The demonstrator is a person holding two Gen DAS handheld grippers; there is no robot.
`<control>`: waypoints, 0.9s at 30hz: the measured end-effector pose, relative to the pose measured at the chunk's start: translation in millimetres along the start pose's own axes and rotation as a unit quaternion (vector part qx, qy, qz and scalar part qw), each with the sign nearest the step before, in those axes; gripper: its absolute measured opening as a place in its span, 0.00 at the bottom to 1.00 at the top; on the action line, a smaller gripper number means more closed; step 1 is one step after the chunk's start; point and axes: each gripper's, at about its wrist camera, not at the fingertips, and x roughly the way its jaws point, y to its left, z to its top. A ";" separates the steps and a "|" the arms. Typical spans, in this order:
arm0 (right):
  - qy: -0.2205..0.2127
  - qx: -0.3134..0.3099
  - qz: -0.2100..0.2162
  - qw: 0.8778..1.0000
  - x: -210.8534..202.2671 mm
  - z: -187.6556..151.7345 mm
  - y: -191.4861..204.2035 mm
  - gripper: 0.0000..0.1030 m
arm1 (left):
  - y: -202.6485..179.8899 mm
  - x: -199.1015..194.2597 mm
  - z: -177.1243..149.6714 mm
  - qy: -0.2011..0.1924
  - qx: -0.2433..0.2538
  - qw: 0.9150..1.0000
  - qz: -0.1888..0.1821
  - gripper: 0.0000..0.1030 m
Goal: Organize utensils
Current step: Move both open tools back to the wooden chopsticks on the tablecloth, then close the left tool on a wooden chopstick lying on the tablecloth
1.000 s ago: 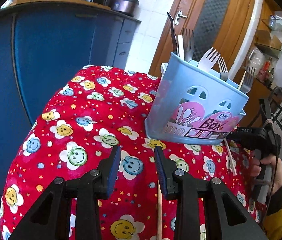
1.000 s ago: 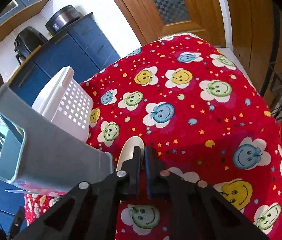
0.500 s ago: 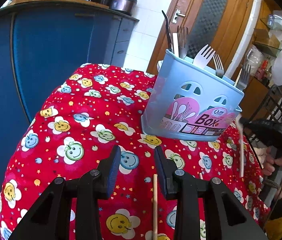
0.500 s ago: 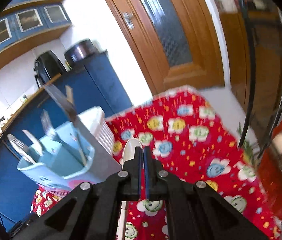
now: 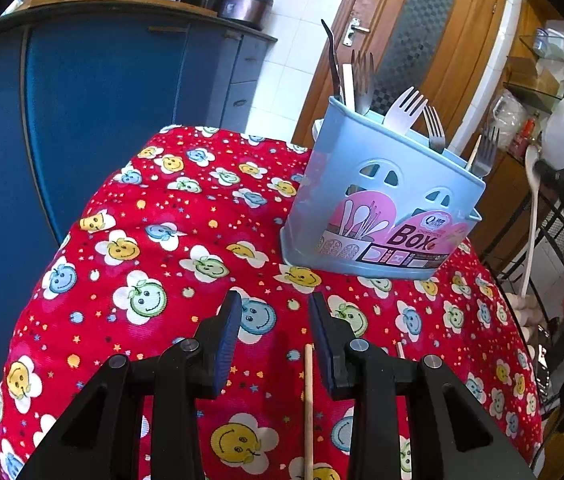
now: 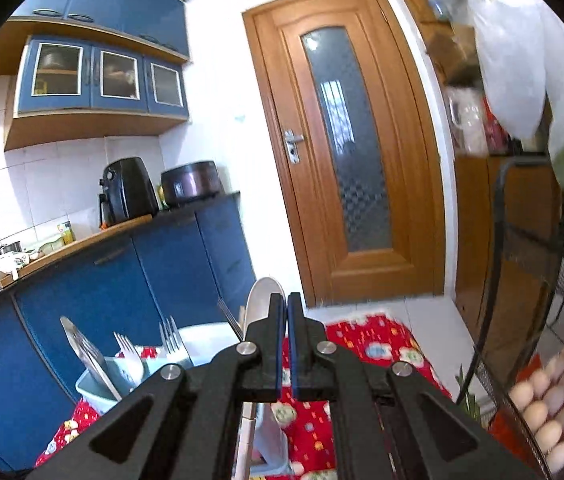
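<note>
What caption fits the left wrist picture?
Open left gripper above thin wooden chopstick on red smiley-flower tablecloth, facing blue plastic utensil caddy.

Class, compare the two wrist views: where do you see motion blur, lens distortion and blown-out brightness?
Left wrist view: sharp; the fisheye bows the blue cabinet, and the blue plastic utensil caddy is evenly lit. Right wrist view: the egg tray and hanging white plastic bags smear with motion and overexposure; the wooden door bends.
</note>
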 end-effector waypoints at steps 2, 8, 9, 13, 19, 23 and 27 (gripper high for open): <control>-0.010 -0.003 0.002 1.000 5.1 4.4 4.9 0.03 | -0.1 -0.1 -0.4 0.001 0.001 1.000 -0.001 0.34; -0.050 -0.025 -0.008 0.998 20.6 12.5 23.3 0.03 | 1.2 3.0 0.1 0.003 0.003 1.000 0.000 0.34; -0.058 -0.028 -0.010 0.998 23.6 13.4 26.3 0.03 | 1.7 3.9 0.2 0.004 0.002 1.000 0.001 0.34; -0.092 -0.047 -0.027 0.994 31.9 14.2 37.3 0.03 | 4.5 7.2 -0.8 0.009 -0.001 1.000 0.000 0.34; -0.107 -0.086 -0.049 0.989 48.2 5.4 52.3 0.03 | 5.8 10.3 -5.5 0.021 -0.001 1.000 -0.001 0.34; -0.097 -0.097 -0.049 0.989 53.1 -6.5 53.7 0.04 | 3.5 11.2 -10.6 0.043 0.009 0.999 -0.004 0.34; -0.092 -0.091 -0.041 0.991 52.1 -9.4 51.7 0.04 | -2.1 9.2 -18.2 0.065 0.033 0.997 -0.008 0.34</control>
